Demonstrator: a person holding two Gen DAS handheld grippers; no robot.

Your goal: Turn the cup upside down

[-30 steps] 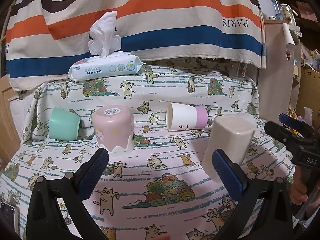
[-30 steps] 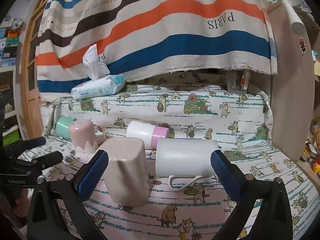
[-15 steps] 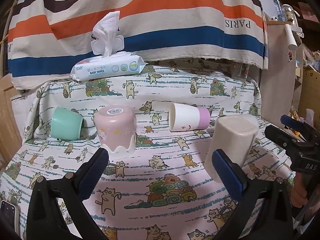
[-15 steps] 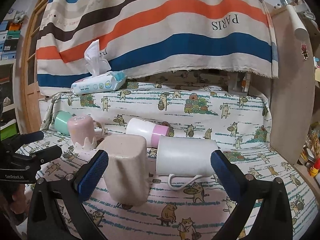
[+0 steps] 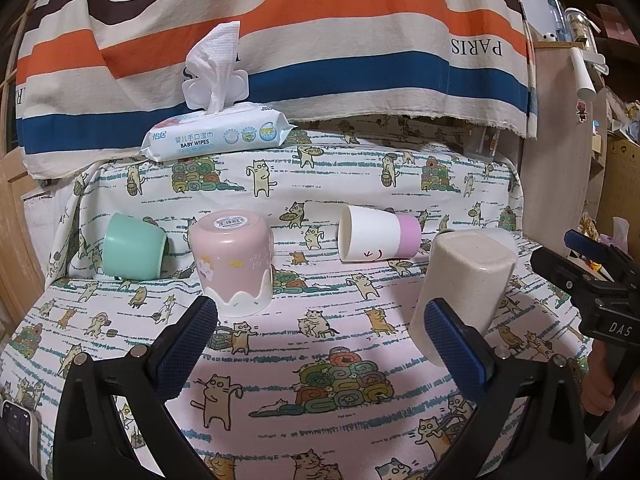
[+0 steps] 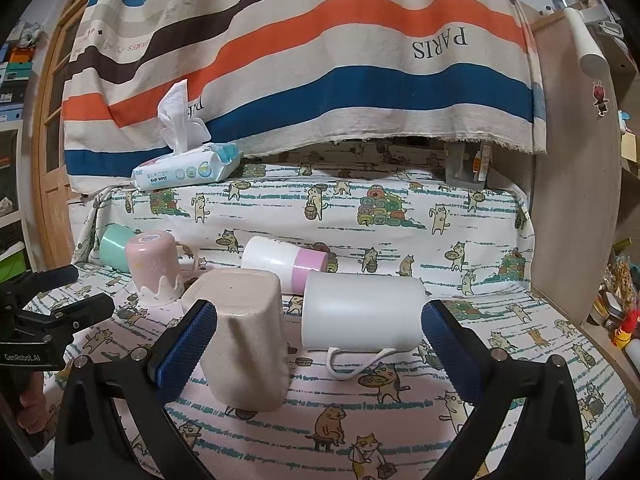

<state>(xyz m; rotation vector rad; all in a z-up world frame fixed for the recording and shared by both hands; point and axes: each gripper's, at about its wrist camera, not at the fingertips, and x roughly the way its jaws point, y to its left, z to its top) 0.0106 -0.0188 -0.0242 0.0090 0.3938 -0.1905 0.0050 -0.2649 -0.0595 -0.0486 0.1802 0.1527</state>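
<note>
Both tongs are seen spread wide, with nothing gripped between their blue pads.

From the left wrist view, the left tongs [image 5: 320, 336] are held over the cat-print cloth [image 5: 280, 344], whether on a desk or a bed cannot be told. A pink cup [image 5: 234, 260] is stood mouth-down just beyond the left pad. Left of the pink cup, a green cup [image 5: 132, 248] is laid on its side, its mouth hidden. Right of the pink cup, a white-and-lilac cup [image 5: 378, 238] is laid sideways, and a beige cup [image 5: 464, 280] is stood inverted, its base partly covered by the right pad. A wipes pack [image 5: 216, 136] is set on the ledge behind.

From the right wrist view, the right tongs [image 6: 318, 340] are framed around the beige cup [image 6: 244, 332] and a white mug [image 6: 360, 312] laid on its side, its handle lying against the cloth and its mouth not visible. The left tongs [image 6: 52, 300] are cut off at the frame edge.
</note>
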